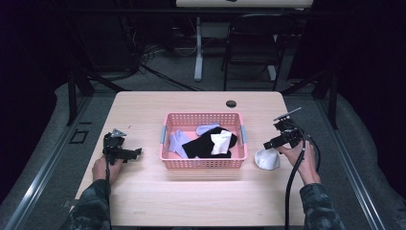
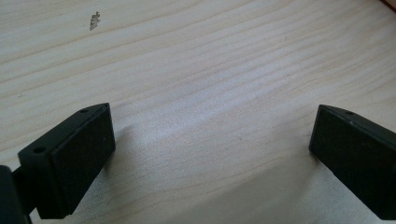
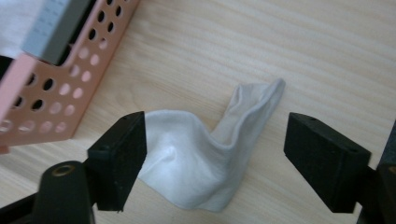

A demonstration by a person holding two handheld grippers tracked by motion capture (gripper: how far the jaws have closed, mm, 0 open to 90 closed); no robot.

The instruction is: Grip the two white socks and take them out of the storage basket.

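Note:
A crumpled white sock (image 1: 266,158) lies on the table just right of the pink basket (image 1: 203,164). In the right gripper view the same white sock (image 3: 201,158) rests on the wood between the spread jaws of my right gripper (image 3: 215,154), its cuff standing up, and neither pad presses on it. My right gripper (image 1: 268,145) hovers open just above it. Inside the basket lie a black sock (image 1: 203,145), another white sock (image 1: 221,142) and pale lilac socks (image 1: 179,142). My left gripper (image 1: 136,153) rests open on the table left of the basket, nothing between its jaws (image 2: 212,149).
The basket's pink perforated wall (image 3: 51,88) is close on the left of the right gripper. A round cable hole (image 1: 231,103) sits near the table's far edge. Bare wood spreads in front of the basket. A chair (image 1: 253,43) and desk leg stand beyond the table.

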